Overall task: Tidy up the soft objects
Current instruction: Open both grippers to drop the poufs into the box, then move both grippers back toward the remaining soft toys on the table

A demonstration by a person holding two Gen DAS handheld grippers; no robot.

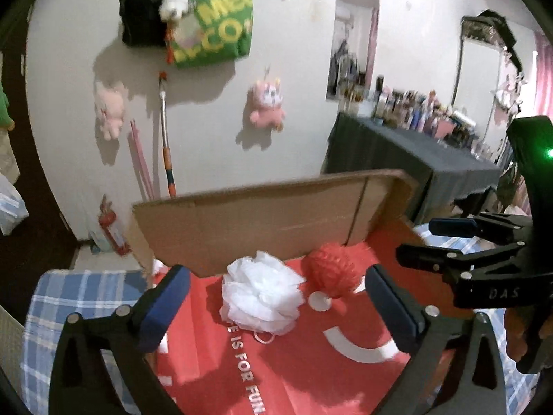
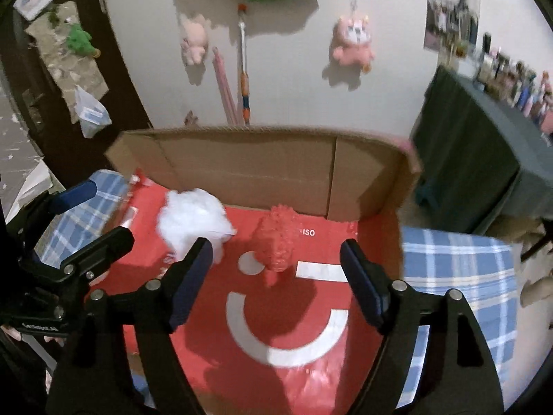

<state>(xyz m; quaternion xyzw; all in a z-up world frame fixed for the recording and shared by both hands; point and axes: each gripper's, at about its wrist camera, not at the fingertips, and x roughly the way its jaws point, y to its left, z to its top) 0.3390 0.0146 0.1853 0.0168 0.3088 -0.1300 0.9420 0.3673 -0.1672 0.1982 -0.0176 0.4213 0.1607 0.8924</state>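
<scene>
Both of my hand-held grippers hang over the open box with nothing between their pads: the left hand-held gripper point(image 1: 276, 306) stands with its blue-padded jaws spread wide apart, and the right hand-held gripper point(image 2: 276, 275) is parted too, a little less so. Below and just beyond them lies the red plastic sheet with white lettering and a white smile mark point(image 2: 283, 325) that lines the floor of the brown cardboard box point(image 2: 249, 169). On it sit the task's two soft things, close together but, as far as the blur lets me judge, not quite touching: the white ruffled mesh bath puff point(image 1: 262, 294) to the left and the red knobbly soft ball point(image 1: 330, 268) to its right, both near the box's upright back flap. I judge this to be the release step, with both pieces already in the box. To finish it well I would keep both sets of jaws apart and lift straight clear, so no pad snags the puff's loose mesh or nudges the ball off its spot; the ball looks likely to roll on the slick sheet. The box rests on a blue and white checked cloth point(image 2: 456, 269) covering the tabletop. Beyond it, a pink plush toy point(image 2: 352, 43) hangs on the pale wall, and a dark-draped side table point(image 1: 408, 159) crowded with bottles stands at far right.
</scene>
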